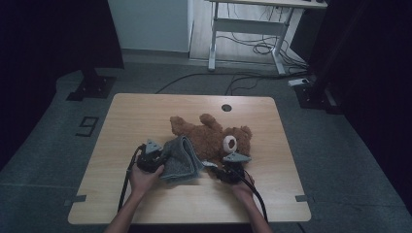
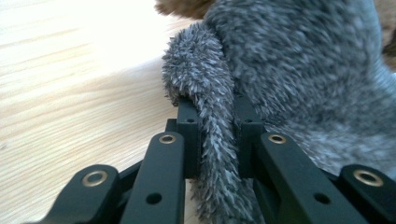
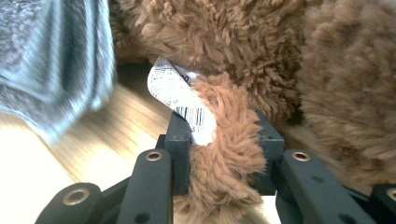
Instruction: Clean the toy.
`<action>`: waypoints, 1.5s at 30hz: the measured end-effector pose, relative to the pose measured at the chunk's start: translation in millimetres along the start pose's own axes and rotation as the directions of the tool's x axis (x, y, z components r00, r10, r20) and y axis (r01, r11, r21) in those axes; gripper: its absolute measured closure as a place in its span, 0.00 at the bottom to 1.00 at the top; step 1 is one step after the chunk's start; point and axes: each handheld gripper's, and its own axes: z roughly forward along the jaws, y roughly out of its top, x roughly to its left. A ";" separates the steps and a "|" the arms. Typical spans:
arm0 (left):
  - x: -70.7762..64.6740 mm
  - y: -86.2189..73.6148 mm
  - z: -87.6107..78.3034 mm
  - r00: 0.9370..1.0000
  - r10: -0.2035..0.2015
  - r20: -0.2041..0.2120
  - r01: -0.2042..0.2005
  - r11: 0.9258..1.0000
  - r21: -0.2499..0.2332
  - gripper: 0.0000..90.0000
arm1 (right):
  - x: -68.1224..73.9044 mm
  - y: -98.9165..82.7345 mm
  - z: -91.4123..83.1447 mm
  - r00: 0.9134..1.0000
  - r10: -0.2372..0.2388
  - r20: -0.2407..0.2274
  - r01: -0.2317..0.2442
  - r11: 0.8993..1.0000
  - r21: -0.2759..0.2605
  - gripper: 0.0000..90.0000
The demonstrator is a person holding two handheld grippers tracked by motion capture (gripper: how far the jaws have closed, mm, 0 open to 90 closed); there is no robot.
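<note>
Left hand-held gripper [image 1: 156, 156] pinching edge of grey fleece garment [image 1: 180, 160]; right hand-held gripper [image 1: 228, 167] clamped on teddy bear [image 1: 214, 138] fur beside barcode tag [image 3: 180, 95]. Bear lies mid-counter [image 1: 145, 111]. Risk: thin fur pinch slips if you pull garment hard.

Right tool [image 3: 223, 154]: two black jaws rise from the bottom edge, clamped tight on a tuft of the brown fuzzy plush teddy bear [image 3: 261, 56]. Pinched fur bulges between and below the jaws. A white paper tag with a printed barcode [image 3: 180, 95] sticks out just above the left jaw, touching the pinched fur, its lower end running down between the jaws. The bear's bulk sits directly ahead of and right of the tool. A grey knitted fuzzy cloth [image 3: 56, 60], blurred, hangs ahead-left, apart from the jaws. Light wooden surface [image 3: 93, 140] underneath, left of the tool.
</note>
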 end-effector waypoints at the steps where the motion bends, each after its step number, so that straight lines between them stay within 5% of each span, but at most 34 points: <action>1: 0.0 0.0 0.0 1.000 0.000 0.000 0.000 1.000 0.000 0.86 | 0.0 0.0 0.0 1.000 0.000 0.000 0.000 1.000 0.000 0.74; 4: 7.3 -8.7 -1.7 1.000 -0.006 -0.026 0.007 1.000 0.026 0.86 | -0.7 0.0 0.0 1.000 0.005 -0.002 -0.005 1.000 0.000 0.74; 7: 11.3 -18.2 -9.6 1.000 -0.012 -0.002 0.012 0.999 0.033 0.86 | -1.6 0.0 -0.1 1.000 0.009 -0.009 -0.009 1.000 0.001 0.74; 14: 0.6 7.4 -32.8 0.997 -0.006 0.077 0.011 0.998 -0.063 0.88 | -1.6 -0.1 -0.2 1.000 0.012 -0.010 -0.012 1.000 0.001 0.74; 20: -35.5 40.2 -33.4 0.983 0.065 0.171 -0.044 0.991 -0.127 0.88 | -1.7 -0.3 -0.5 1.000 0.015 -0.012 -0.015 1.000 0.001 0.74; 23: -60.5 57.5 -19.8 0.972 0.098 0.216 -0.070 0.988 -0.134 0.88 | -1.8 -0.5 -0.7 1.000 0.017 -0.014 -0.017 1.000 0.001 0.74; 27: -78.8 71.1 -0.4 0.965 0.105 0.240 -0.075 0.989 -0.129 0.88 | -1.7 -0.6 -0.8 1.000 0.016 -0.014 -0.016 1.000 0.001 0.74; 29: -95.7 79.8 24.5 0.959 0.110 0.260 -0.089 0.992 -0.090 0.88 | -1.6 -0.6 -1.0 1.000 0.020 -0.015 -0.020 1.000 0.002 0.74; 34: -102.1 73.9 54.8 0.968 0.102 0.229 -0.100 0.995 -0.021 0.88 | -1.6 -1.2 -1.7 1.000 0.018 -0.014 -0.018 1.000 0.001 0.74; 45: -80.3 56.5 30.8 0.979 0.133 0.153 -0.129 0.991 -0.041 0.88 | -1.1 -1.8 -2.0 1.000 0.029 -0.008 -0.029 1.000 0.003 0.75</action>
